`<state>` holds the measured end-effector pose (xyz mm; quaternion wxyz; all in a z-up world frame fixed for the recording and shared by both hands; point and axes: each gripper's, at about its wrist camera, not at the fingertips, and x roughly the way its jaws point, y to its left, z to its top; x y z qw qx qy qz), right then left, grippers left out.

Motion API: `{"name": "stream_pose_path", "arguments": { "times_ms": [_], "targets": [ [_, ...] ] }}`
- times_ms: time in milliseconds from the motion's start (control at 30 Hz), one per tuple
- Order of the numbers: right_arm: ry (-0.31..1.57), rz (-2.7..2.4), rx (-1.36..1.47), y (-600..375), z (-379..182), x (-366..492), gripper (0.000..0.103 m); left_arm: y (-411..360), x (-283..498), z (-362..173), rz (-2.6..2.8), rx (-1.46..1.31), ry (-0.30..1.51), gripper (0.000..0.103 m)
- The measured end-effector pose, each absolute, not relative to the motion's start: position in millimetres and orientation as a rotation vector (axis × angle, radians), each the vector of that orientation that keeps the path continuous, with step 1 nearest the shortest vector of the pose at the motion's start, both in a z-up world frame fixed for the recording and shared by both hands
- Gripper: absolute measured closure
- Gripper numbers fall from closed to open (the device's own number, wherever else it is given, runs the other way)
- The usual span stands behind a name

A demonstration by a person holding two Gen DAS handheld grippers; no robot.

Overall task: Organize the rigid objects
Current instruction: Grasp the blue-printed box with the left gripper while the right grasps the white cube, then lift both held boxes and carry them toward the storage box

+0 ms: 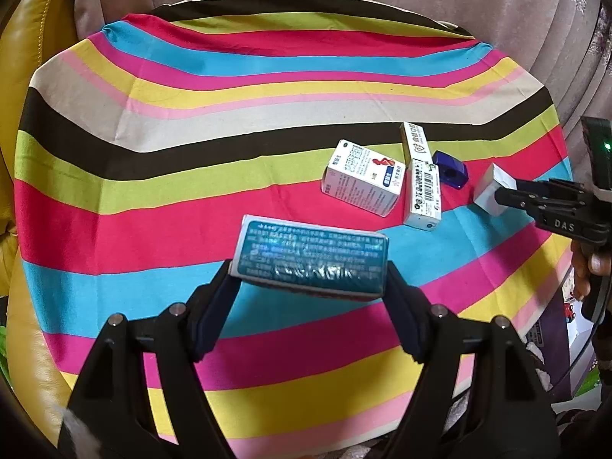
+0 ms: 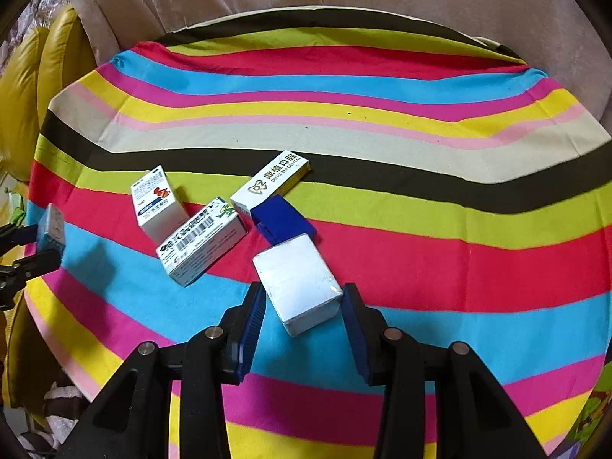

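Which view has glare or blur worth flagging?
Left wrist: glare smears the print on the teal box held in the left gripper; fisheye bends the cloth stripes. Right wrist: white box is washed out, its near corner glinting; frame edges are dark.

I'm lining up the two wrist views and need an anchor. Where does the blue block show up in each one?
Left wrist view: the blue block sits right of centre, just right of the long white box and left of the silver box.
Right wrist view: the blue block is near the middle, touching the long white box's near end, just beyond the silver box.
Shared landmark: the long white box with the dental logo.
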<state>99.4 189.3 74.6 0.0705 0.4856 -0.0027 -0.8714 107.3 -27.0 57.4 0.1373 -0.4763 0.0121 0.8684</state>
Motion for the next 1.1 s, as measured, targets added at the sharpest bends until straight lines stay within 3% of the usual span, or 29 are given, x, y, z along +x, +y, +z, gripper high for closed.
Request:
{"name": "stream_pose_path", "arguments": {
  "times_ms": [333,1100],
  "targets": [
    [-0.080,-2.652,1.434,199.5,88.5,135.5,0.061,-8.4,110.2,62.2,2.478,-1.355,0.048,0.027],
    [-0.057,-2.765,1.456,224.2,101.8,196.1,0.061,61.6,126.6,66.8,2.330,-1.296,0.157,0.027]
  ]
}}
